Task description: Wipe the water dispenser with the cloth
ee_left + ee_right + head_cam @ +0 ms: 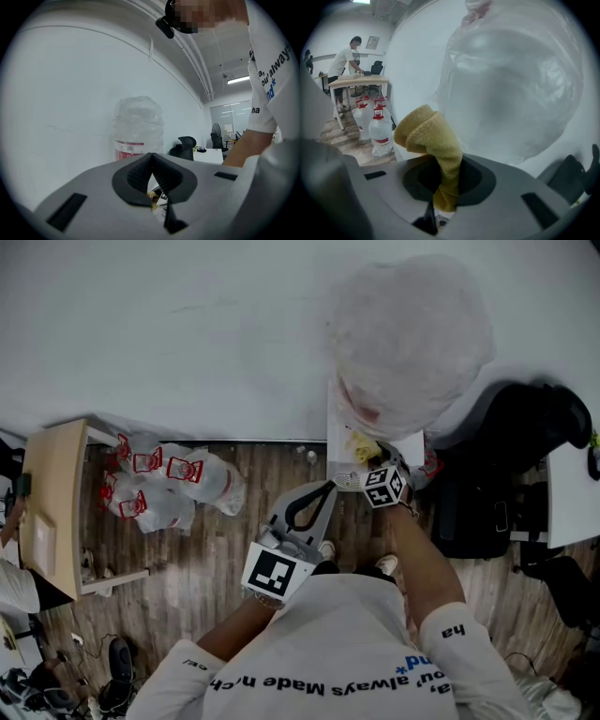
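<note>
The water dispenser (339, 432) stands against the white wall. On top of it sits a big bottle (408, 334) wrapped in clear plastic, also seen in the left gripper view (138, 126) and close up in the right gripper view (511, 89). My right gripper (367, 463) is shut on a yellow cloth (433, 145), and the cloth (361, 446) lies against the dispenser's top just below the bottle. My left gripper (324, 489) hangs to the left and lower, in front of the dispenser. Its jaws (151, 161) meet with nothing between them.
Several water bottles (164, 484) with red handles stand on the wooden floor at the left, next to a wooden table (52, 512) where a person (344, 61) stands. A black office chair (511, 456) and a white desk (572, 493) are close on the dispenser's right.
</note>
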`<state>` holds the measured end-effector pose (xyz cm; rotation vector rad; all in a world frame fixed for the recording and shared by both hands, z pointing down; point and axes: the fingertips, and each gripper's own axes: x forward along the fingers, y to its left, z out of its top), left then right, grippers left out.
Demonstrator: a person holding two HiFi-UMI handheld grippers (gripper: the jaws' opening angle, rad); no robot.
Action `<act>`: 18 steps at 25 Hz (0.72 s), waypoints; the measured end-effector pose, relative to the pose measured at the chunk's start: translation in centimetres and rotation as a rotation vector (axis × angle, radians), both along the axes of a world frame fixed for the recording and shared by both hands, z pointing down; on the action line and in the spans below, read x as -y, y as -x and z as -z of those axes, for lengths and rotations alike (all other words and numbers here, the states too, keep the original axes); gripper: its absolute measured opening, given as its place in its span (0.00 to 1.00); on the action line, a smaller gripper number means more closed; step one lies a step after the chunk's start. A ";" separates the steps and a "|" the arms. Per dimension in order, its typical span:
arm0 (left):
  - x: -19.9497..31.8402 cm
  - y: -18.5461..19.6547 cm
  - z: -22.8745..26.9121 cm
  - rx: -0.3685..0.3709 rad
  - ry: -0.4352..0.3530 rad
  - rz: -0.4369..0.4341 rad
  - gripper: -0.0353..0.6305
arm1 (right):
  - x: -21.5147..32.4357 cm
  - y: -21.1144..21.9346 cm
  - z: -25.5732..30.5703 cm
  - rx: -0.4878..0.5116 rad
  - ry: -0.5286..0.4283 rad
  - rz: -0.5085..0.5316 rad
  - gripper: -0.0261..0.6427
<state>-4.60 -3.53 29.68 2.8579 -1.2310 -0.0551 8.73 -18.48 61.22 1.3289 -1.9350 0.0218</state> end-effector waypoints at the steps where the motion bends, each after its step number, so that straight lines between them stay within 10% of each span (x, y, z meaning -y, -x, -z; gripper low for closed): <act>1: 0.1 0.0 0.0 0.000 0.001 0.001 0.08 | 0.1 0.0 -0.1 0.010 0.011 0.002 0.13; 18: 0.3 -0.6 0.0 -0.007 0.015 -0.021 0.08 | 0.1 0.4 -0.3 0.047 0.045 0.004 0.12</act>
